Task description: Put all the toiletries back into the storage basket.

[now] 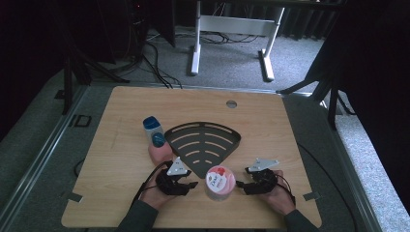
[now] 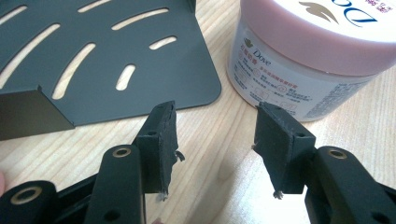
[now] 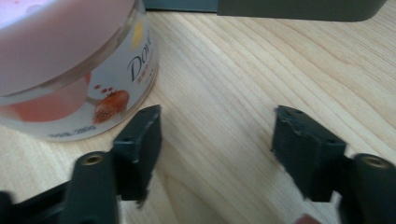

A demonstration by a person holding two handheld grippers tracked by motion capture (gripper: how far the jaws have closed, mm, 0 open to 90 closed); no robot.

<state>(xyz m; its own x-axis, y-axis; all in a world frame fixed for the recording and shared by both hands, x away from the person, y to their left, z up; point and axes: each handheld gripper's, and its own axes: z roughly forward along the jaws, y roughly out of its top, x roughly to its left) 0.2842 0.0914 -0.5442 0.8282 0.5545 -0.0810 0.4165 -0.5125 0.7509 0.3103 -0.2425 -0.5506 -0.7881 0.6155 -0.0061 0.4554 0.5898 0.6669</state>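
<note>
Pink-lidded Dove jar (image 1: 220, 182) stands upright, closed.

The jar (image 1: 220, 182) sits right between my left gripper (image 1: 189, 184) and right gripper (image 1: 240, 186), so no straight path across. The rack (image 1: 203, 141) blocks just behind it, bottle (image 1: 155, 137) beyond my left. Bare table (image 1: 125, 193) out left and right, plenty of room.

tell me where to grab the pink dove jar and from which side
Grip the Dove jar across its straight round wall below the wider pink lid, coming in level from the side. It stands upright between the two open grippers, left gripper nearest; the rack blocks the far side.
</note>
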